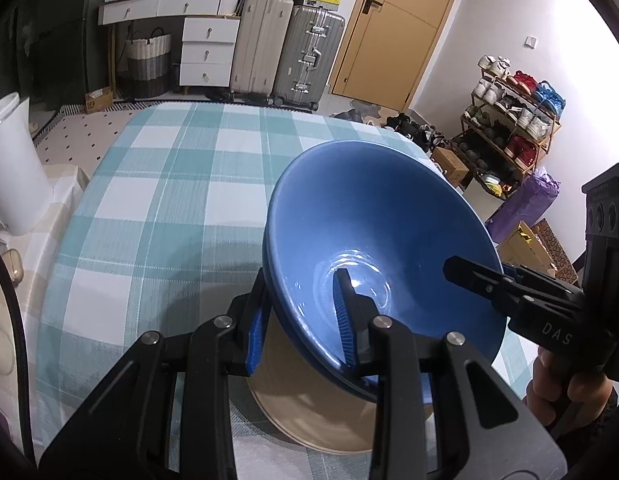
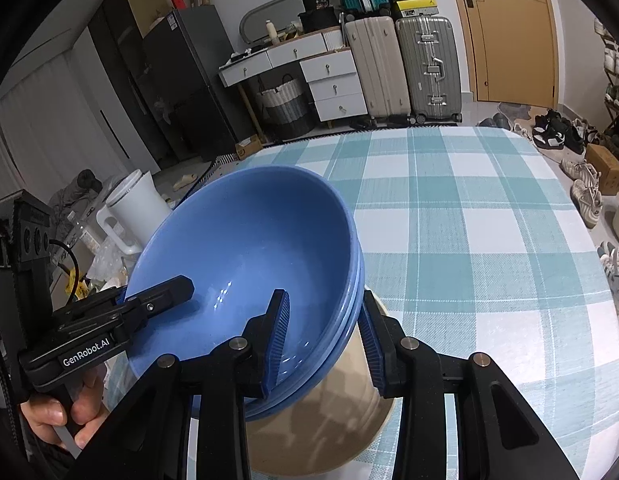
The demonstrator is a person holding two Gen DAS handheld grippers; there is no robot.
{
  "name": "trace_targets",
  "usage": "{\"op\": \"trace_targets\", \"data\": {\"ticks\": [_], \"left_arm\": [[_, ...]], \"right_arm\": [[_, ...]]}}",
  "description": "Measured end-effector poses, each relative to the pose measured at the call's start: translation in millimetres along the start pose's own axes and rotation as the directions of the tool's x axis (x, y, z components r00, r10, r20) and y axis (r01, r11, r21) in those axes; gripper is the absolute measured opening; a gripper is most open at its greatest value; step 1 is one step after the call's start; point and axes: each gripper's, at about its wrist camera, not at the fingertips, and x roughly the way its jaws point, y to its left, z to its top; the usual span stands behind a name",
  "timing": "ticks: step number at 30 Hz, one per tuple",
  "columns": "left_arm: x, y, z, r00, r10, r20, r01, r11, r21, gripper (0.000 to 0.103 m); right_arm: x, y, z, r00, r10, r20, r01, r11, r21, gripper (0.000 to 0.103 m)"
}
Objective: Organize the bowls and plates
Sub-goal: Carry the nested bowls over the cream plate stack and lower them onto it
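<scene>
A stack of blue bowls (image 1: 373, 216) (image 2: 245, 248) is held above a beige plate (image 1: 309, 412) (image 2: 329, 420) on the teal checked tablecloth (image 1: 169, 184) (image 2: 489, 232). My left gripper (image 1: 301, 320) clamps the near rim, one finger inside and one outside. My right gripper (image 2: 323, 340) clamps the opposite rim the same way. The right gripper also shows in the left wrist view (image 1: 489, 280), and the left gripper shows in the right wrist view (image 2: 157, 300). The plate is partly hidden under the bowls.
A white jug (image 1: 13, 168) (image 2: 129, 208) stands left of the table. Behind are white drawers (image 1: 207, 52), suitcases (image 1: 285, 52) and a wooden door (image 1: 393, 28). A shoe rack (image 1: 513, 120) and boxes stand to the right, with shoes on the floor (image 2: 585, 192).
</scene>
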Motion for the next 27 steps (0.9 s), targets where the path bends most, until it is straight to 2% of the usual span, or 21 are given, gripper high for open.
{"op": "trace_targets", "data": {"ticks": [12, 20, 27], "left_arm": [[27.4, 9.9, -5.9, 1.000, -0.008, -0.023, 0.008, 1.000, 0.004, 0.027], [37.8, 16.7, -5.7, 0.999, -0.017, -0.034, 0.017, 1.000, -0.003, 0.027], [38.8, 14.0, -5.2, 1.000, 0.016, -0.022, -0.015, 1.000, 0.024, 0.031]], "right_arm": [[11.5, -6.6, -5.2, 1.000, -0.025, -0.017, 0.025, 1.000, -0.003, 0.037], [14.9, -11.8, -3.9, 1.000, -0.009, -0.025, 0.009, 1.000, -0.001, 0.037], [15.4, -11.5, -4.0, 0.999, -0.003, -0.035, 0.003, 1.000, -0.020, 0.037]]}}
